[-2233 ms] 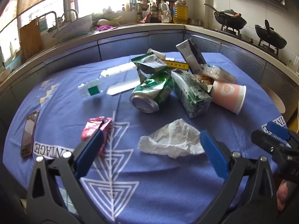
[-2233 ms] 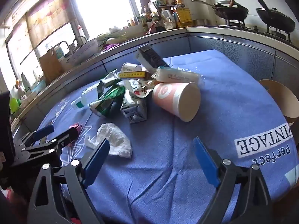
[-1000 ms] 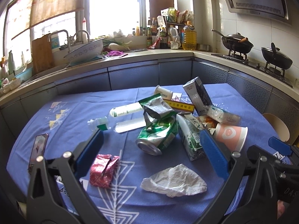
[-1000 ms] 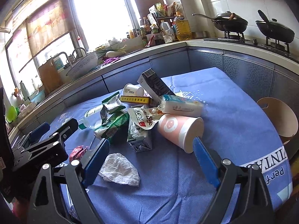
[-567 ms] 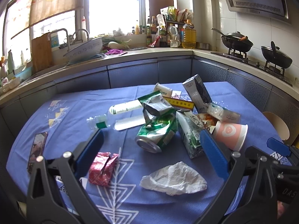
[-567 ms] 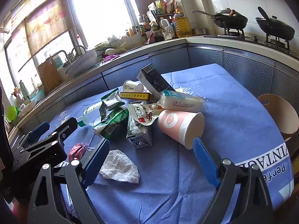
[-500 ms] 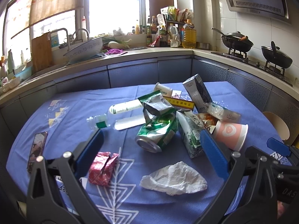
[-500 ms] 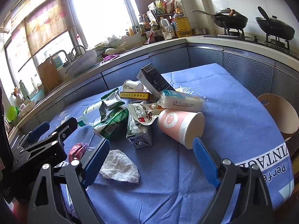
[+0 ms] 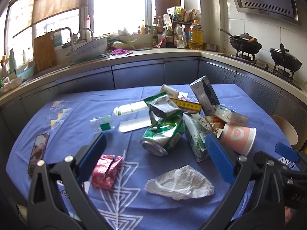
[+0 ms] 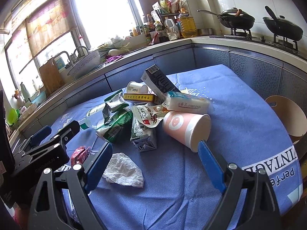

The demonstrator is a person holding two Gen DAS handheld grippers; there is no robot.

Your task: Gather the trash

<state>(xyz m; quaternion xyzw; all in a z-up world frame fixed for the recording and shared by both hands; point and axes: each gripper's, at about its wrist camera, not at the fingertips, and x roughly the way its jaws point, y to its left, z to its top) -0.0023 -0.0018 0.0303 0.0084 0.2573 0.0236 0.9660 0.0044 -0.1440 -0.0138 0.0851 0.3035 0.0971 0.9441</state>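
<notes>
Blue-padded fingers of the left tool spread wide, empty, above the blue-clothed surface. Right tool likewise released, nothing between its fingers. Landmark: crushed green can, mid-heap. Tissue lies just in front of the can, nearest both tools. Red wrapper left of the tissue. Carton touches the can's right side; pink cup, tipped over, beyond the carton. Bottle behind-left of the can. Phone far left, well apart.

phone on tablecloth — woks behind
</notes>
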